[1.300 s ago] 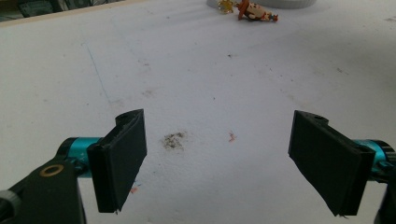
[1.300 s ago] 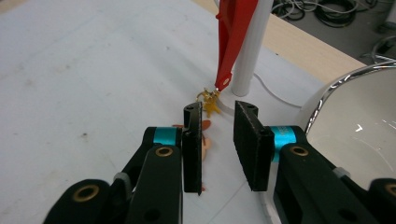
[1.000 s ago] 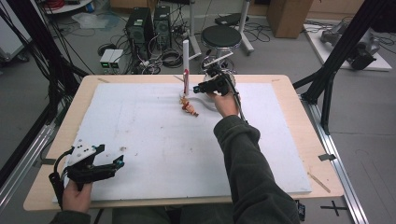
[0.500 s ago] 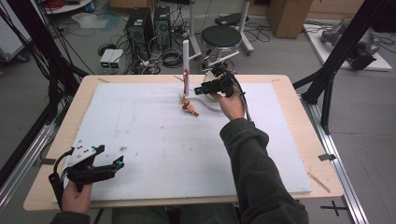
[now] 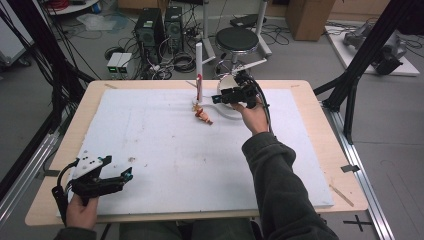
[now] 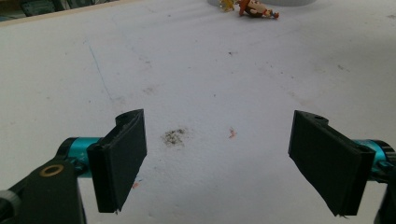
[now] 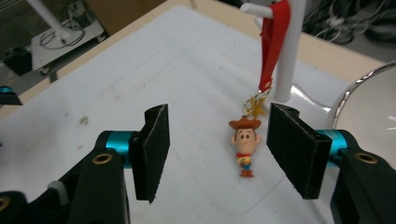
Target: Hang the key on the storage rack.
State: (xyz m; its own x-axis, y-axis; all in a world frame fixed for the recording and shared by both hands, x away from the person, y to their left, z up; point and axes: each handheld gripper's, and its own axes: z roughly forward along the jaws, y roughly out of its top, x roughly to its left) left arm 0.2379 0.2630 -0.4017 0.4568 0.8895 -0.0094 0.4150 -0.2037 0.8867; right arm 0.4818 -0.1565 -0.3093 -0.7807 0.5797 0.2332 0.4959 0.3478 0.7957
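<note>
A small cowboy figure (image 5: 203, 116) (image 7: 245, 140) (image 6: 256, 8) lies on the white foam board (image 5: 165, 150). A gold star charm and a red strap (image 7: 273, 42) join it to the peg of a white post (image 5: 198, 65) (image 7: 289, 56). My right gripper (image 5: 217, 98) (image 7: 219, 126) is just right of the post and points at it. Its jaws have just been opening; the figure shows between them, and neither pad touches it. My left gripper (image 5: 126, 176) (image 6: 217, 135) rests open at the board's near left corner with nothing between its jaws.
A round white dish with a shiny rim (image 7: 373, 107) (image 5: 226, 84) stands beside the post, under my right hand. The wooden table edge (image 5: 320, 125) frames the board. Computers, cables and a stool (image 5: 239, 39) stand on the floor beyond the table.
My right gripper has drawn back to the right, away from the post, and its jaws stand wider apart. The figure stays on the board. The left gripper has not moved.
</note>
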